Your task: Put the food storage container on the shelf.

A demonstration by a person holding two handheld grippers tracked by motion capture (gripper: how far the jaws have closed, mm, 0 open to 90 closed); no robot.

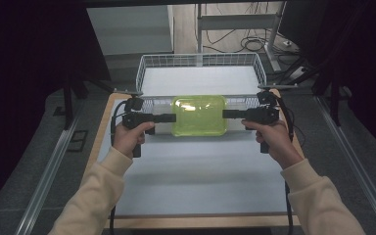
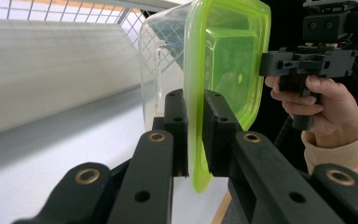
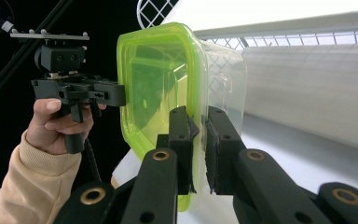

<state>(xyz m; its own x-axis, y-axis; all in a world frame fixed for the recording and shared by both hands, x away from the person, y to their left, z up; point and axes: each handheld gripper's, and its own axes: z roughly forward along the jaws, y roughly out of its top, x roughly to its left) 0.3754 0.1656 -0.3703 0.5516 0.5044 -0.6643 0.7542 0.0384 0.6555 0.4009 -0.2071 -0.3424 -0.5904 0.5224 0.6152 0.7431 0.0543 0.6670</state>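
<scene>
A clear plastic container with a lime-green lid (image 1: 199, 115) hangs just in front of the wire basket (image 1: 201, 61), held from both sides. My left gripper (image 1: 174, 117) is shut on the lid's left rim. In the left gripper view the jaws clamp the green lid rim (image 2: 196, 135), with the clear body (image 2: 161, 65) beyond. My right gripper (image 1: 225, 114) is shut on the lid's right rim. In the right gripper view its jaws pinch the lid edge (image 3: 198, 149). Each gripper view also shows the other hand and its gripper on the far rim.
The white wire basket stands at the back of the white table mat (image 1: 196, 176), with a wooden board edge (image 1: 200, 221) at the front. Metal rails (image 1: 44, 181) run along both sides. A desk frame and cables (image 1: 245, 41) lie behind.
</scene>
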